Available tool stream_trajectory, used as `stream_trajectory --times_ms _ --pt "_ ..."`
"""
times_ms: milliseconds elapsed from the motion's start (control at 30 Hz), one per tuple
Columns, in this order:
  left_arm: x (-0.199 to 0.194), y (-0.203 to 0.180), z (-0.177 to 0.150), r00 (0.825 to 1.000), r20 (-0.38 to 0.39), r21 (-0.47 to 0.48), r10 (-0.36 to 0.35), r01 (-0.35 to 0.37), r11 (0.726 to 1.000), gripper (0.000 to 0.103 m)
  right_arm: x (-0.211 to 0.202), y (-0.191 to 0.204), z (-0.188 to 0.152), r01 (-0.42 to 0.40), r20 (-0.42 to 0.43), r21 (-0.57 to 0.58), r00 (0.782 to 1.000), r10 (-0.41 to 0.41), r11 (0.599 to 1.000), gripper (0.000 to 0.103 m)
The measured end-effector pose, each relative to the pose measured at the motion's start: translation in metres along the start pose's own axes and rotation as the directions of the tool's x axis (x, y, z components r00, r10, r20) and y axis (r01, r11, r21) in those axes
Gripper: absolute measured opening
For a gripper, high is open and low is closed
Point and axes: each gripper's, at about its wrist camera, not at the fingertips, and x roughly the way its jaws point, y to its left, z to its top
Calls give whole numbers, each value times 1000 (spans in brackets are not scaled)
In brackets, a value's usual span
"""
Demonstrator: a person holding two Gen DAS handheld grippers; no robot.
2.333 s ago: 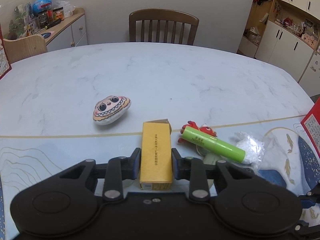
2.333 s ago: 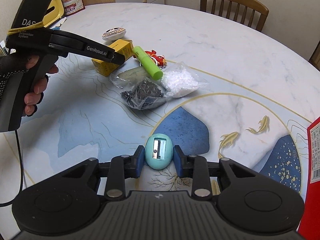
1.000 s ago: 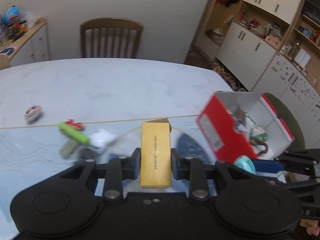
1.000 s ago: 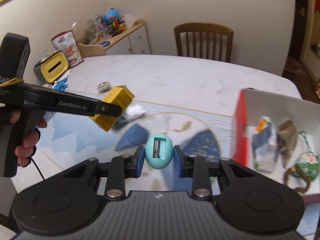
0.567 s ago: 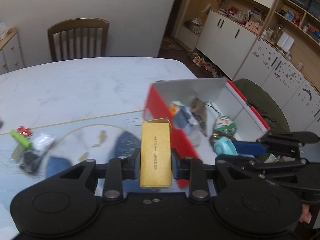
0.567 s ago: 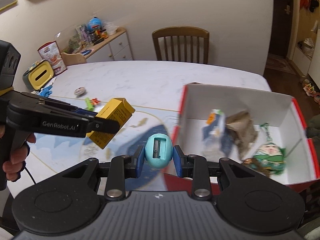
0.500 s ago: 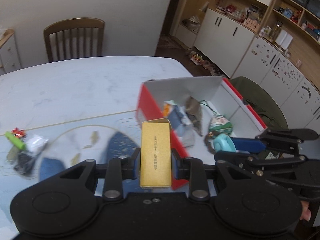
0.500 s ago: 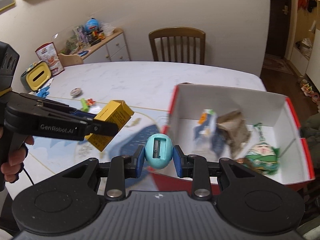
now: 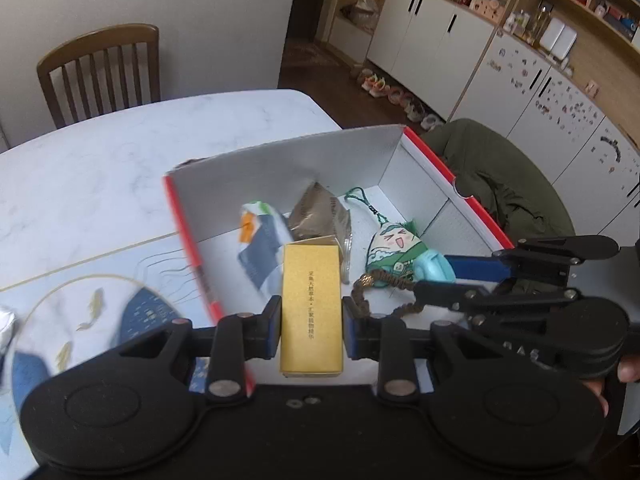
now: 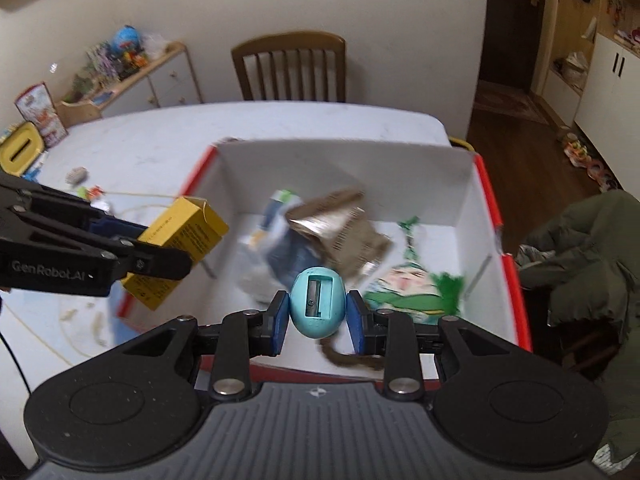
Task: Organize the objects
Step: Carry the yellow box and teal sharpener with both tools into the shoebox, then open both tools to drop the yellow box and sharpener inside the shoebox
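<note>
Left gripper (image 9: 311,322) clamped on a yellow carton (image 9: 311,308), long axis running forward along the fingers (image 9: 272,322), carried in the air at the near-left wall of the red-edged box (image 9: 188,236), apparently just crossing it, though blur leaves that uncertain. Inside the box: a blue-white packet (image 9: 260,240), a brown pouch (image 9: 320,218), a green charm (image 9: 394,248). Right gripper (image 10: 318,312) closed on a teal egg-shaped sharpener (image 10: 318,300), blade slot facing the camera, hanging over the box interior, deeper in than the carton and so nearer to release. Box on the white desk (image 9: 92,168).
</note>
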Motion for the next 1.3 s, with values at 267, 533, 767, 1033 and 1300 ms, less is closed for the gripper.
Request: stream_trajectory --times_ms 267,533,767,1033,1300 --pt "40 -22 22 999 -40 4 -7 7 1000 28 33 -17 0 -16 -98 -23 995 14 1000 30" --pt "82 -26 29 994 -113 10 14 -13 1000 28 55 -23 1 -60 -182 -8 982 58 998 30" --pt "109 -27 27 983 -181 10 34 -33 999 28 69 -26 0 -60 -220 9 974 61 998 30" --pt "124 -25 25 970 -240 8 37 -36 999 28 75 -27 0 -78 -232 21 969 81 997 30" --pt "125 -24 27 968 -248 9 32 -31 999 31 71 -28 0 -87 -216 23 972 90 996 30"
